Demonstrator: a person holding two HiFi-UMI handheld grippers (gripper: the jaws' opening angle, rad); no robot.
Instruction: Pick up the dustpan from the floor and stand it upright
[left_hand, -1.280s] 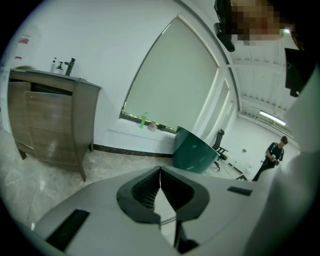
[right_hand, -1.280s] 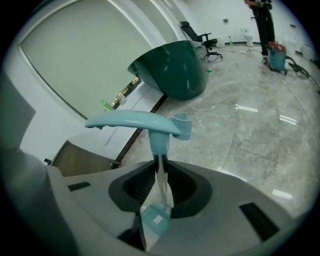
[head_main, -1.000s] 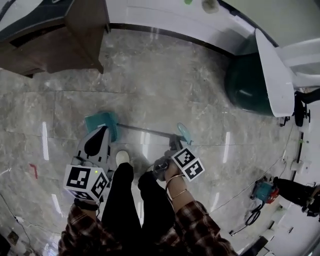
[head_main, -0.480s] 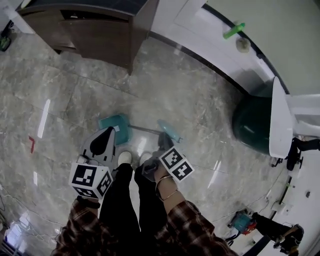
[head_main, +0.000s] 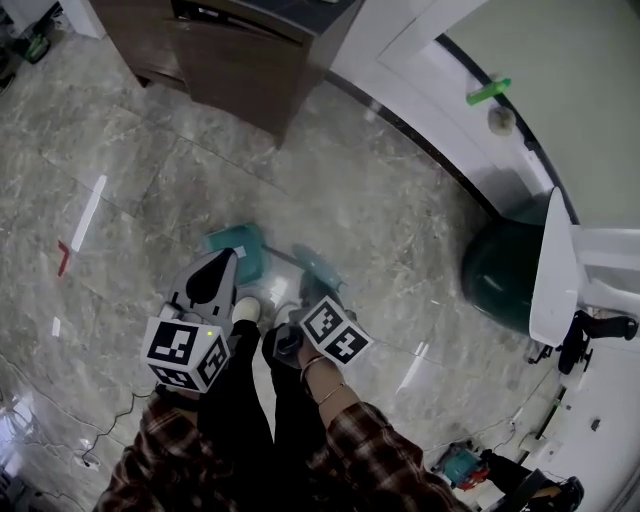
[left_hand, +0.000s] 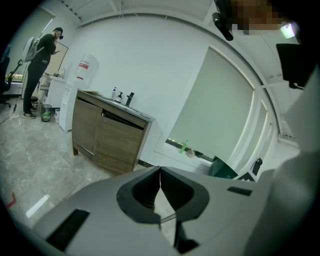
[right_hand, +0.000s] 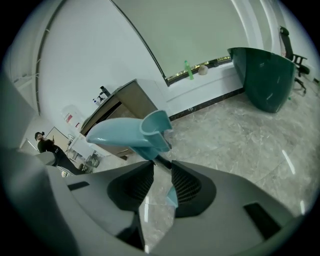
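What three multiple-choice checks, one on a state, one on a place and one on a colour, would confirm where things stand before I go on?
1. The left gripper's fingers are: A) together, nothing between them; B) wide apart; C) clamped on something.
2. The pale teal plastic dustpan handle is: A) between the left gripper's fingers; B) between the right gripper's fingers; C) out of sight.
3. The large rounded container is: A) red; B) dark green; C) yellow.

1 A: the left gripper view shows them meeting, empty.
2 B: the right gripper view shows it there, between fingers that stand apart and have just been opening.
3 B: the head view and the right gripper view both show that colour.
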